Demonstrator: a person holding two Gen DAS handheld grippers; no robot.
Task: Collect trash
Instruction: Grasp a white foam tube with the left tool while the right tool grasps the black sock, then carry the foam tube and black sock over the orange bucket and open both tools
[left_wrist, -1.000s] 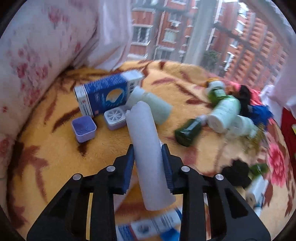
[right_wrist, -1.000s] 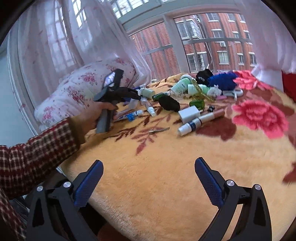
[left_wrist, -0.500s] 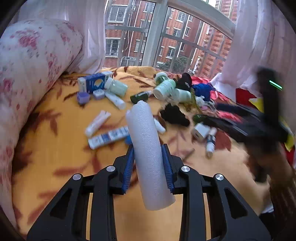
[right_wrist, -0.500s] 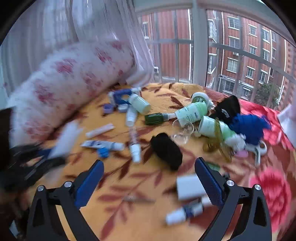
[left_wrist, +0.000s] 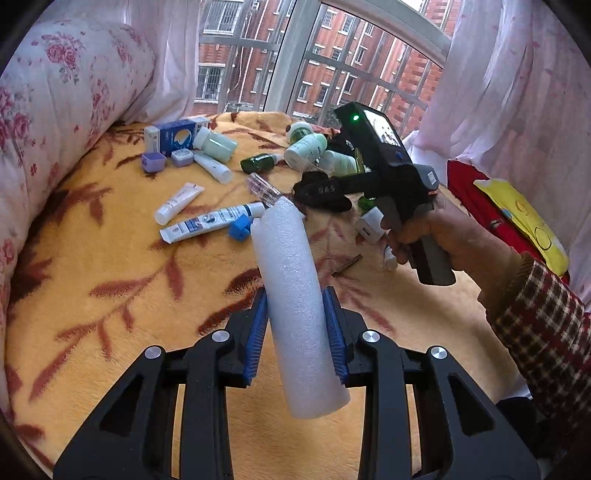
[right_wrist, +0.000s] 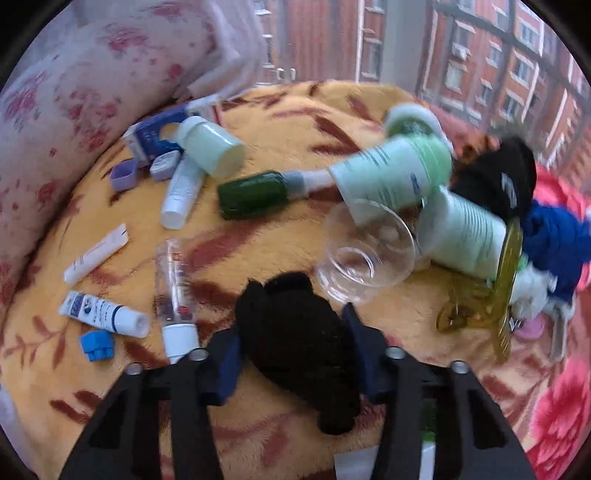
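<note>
- Since half a second ago our right gripper (right_wrist: 291, 354) has dropped from well above the bed to the blanket (right_wrist: 110, 398), and its jaws, spread wide then, now sit against both sides of a black cloth lump (right_wrist: 295, 332).
- We judge this the moment of closing on the second piece of trash; contact looks made, but blur keeps us from saying how firm the pinch is.
- Our left gripper (left_wrist: 295, 336) keeps its jaws pressed on a white foam roll (left_wrist: 291, 295), held tilted above the blanket, as in the earlier frames; it has pulled back and more of the bed shows.
- No bin shows in either view, so where both pieces go is unknown.
- Close to the lump lie a clear cup (right_wrist: 365, 254), a clear tube (right_wrist: 173, 284) and a blue cap (right_wrist: 96, 344); a careless lift could drag them.
- Writing: a white tube (left_wrist: 212, 221) and a blue box (left_wrist: 173, 136) carry print too small to read; digits on the right gripper's arm look like "869", uncertain.
</note>
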